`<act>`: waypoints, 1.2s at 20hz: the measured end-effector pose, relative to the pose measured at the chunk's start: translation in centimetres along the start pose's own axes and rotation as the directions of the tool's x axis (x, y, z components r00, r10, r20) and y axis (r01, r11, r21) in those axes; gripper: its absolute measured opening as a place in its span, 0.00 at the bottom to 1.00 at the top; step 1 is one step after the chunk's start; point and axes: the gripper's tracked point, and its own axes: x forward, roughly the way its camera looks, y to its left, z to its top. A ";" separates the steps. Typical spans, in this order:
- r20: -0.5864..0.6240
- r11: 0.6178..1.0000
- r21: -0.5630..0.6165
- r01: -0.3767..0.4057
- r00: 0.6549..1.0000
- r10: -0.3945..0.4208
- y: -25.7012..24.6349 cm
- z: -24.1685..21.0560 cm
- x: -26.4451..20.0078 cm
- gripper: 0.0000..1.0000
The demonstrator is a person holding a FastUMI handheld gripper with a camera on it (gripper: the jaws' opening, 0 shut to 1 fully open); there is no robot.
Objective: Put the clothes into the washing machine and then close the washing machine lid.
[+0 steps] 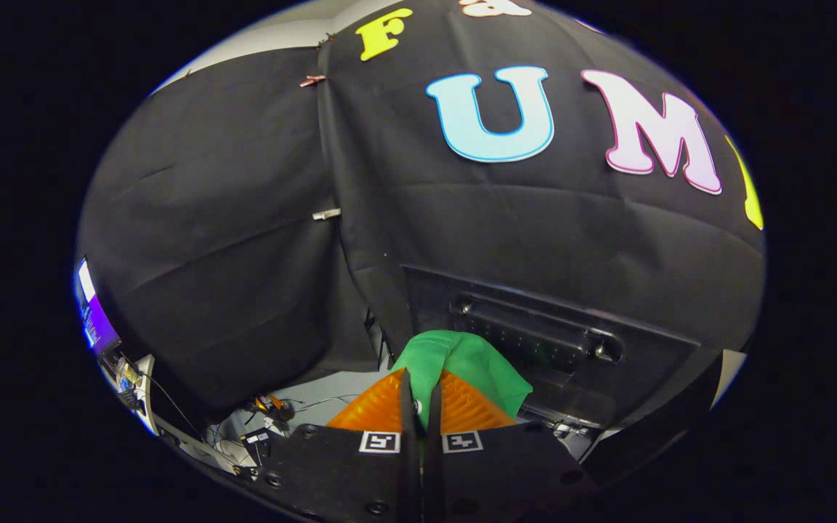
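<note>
The 2 fingers (398, 407) are nearly closed, with a thin fold of green cloth (473, 367) pinched between them; both fingers press on it. The gripper (421, 407) carries the cloth in the air. Most of the cloth bunches just ahead of the fingers and droops to their right side.

Beyond the cloth stands the dark washer (571, 341), its raised lid (535, 330) facing the gripper, with a long recessed handle (535, 334) across it. The cloth overlaps the lid's lower left part; whether it touches the lid cannot be told. Left of the washer, low down, cables (273, 407) and small gear lie on a pale floor (331, 385). Black booth cloth (229, 240) hangs behind the washer and to its left.
</note>
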 end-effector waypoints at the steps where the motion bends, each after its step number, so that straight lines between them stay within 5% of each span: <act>1: -0.029 1.000 0.003 0.012 1.000 -0.012 -0.5 -0.9 0.5 0.07; 10: -0.227 0.993 0.041 0.107 0.969 -0.095 -3.4 -6.1 2.4 0.09; 16: -0.248 0.997 0.015 0.080 0.966 -0.074 -2.6 -6.6 2.3 0.15; 21: -0.206 0.998 -0.032 0.054 0.977 -0.060 -1.9 -6.0 2.2 0.99; 24: -0.180 0.999 -0.023 0.039 0.983 -0.043 -1.4 -5.0 1.9 0.99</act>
